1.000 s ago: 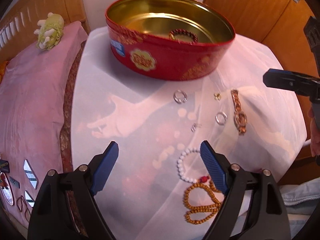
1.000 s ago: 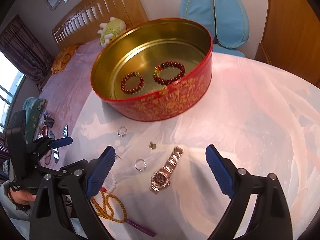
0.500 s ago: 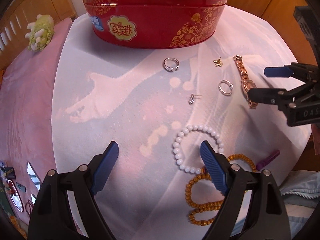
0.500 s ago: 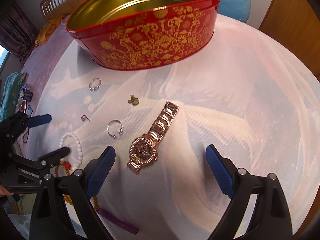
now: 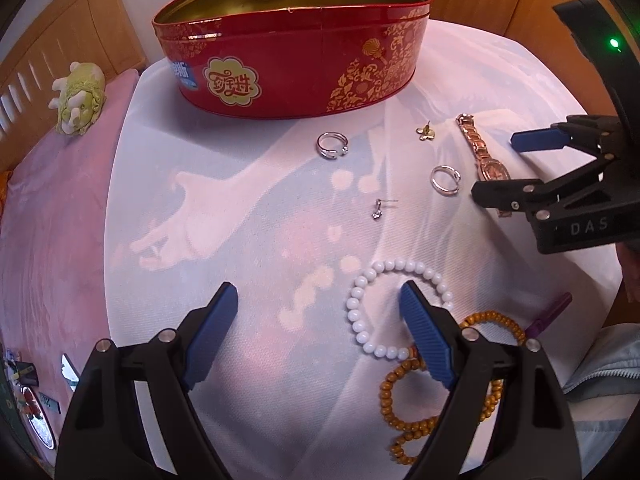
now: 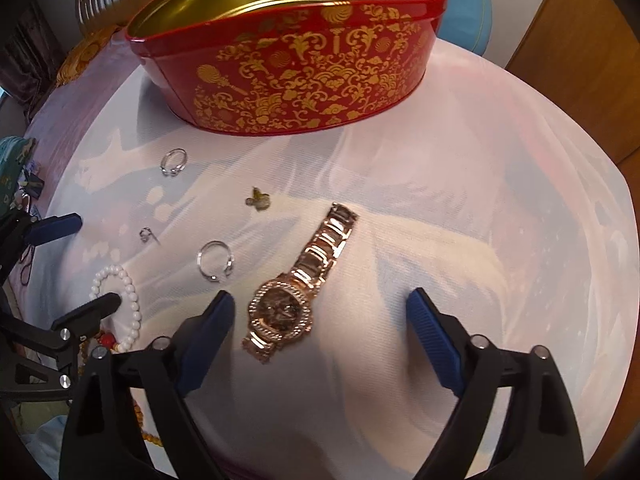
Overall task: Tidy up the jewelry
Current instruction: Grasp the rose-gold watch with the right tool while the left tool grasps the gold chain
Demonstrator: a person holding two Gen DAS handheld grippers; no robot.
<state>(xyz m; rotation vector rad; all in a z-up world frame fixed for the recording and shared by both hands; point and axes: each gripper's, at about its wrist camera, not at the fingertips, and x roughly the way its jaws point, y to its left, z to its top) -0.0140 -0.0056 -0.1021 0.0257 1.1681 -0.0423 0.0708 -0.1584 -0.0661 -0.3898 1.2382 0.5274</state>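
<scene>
Now my right gripper (image 6: 320,312) gapes wide, the rose-gold watch (image 6: 298,292) lying between its fingers toward nine o'clock; my left gripper (image 5: 318,306) spreads too, white bead bracelet (image 5: 384,304) at three o'clock.

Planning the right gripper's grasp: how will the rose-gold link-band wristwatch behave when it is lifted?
The rose-gold link-band wristwatch has a jointed metal band, so it will probably droop from wherever the fingers pinch. Its polished links look slippery against the ribbed pads. The round studded case seems the heaviest part, likely swinging downward.
</scene>
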